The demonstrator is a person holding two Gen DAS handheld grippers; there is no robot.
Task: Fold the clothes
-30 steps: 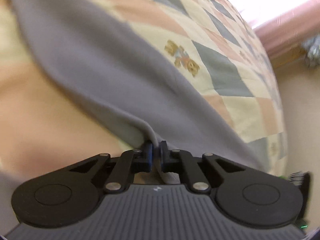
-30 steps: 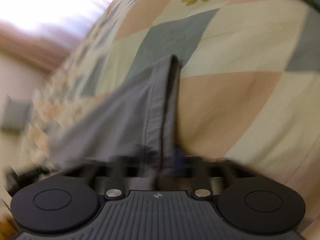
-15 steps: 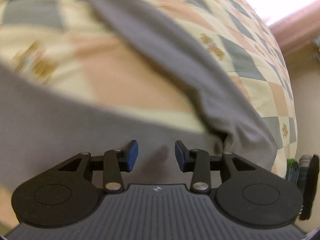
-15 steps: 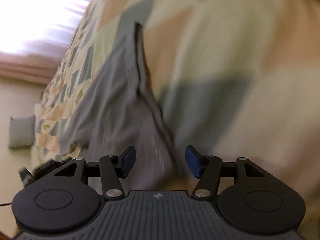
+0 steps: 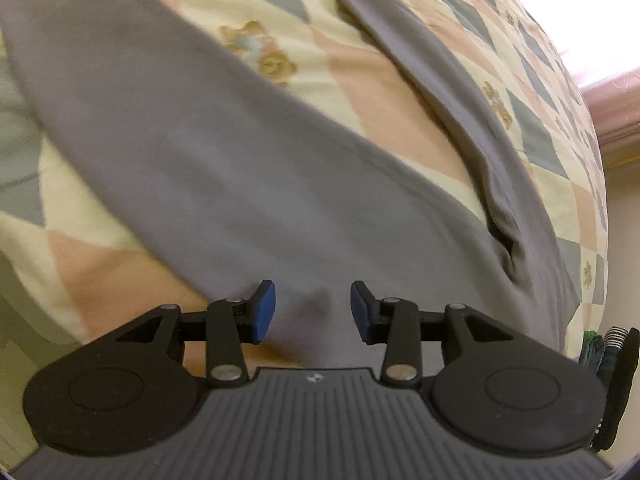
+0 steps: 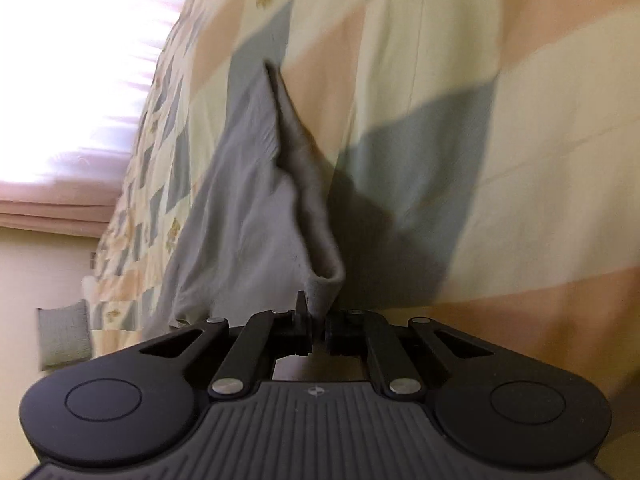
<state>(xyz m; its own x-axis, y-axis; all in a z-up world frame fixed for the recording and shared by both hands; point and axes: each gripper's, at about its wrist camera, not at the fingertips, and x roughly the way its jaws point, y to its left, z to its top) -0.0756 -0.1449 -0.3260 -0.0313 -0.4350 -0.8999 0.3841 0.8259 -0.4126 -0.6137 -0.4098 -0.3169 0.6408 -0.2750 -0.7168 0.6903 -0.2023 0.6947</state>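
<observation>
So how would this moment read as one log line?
step: regrasp | left gripper: open above grey garment | right gripper: just closed on garment edge | surface: patchwork quilt

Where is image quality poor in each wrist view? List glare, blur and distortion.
Left wrist view: fisheye bends the patchwork quilt; the grey garment is softly blurred; glare whitens the top right corner. Right wrist view: a blown-out window washes out the upper left, the quilt is smeared on the right, and a dark shadow lies beside the garment's pinched fold.
</observation>
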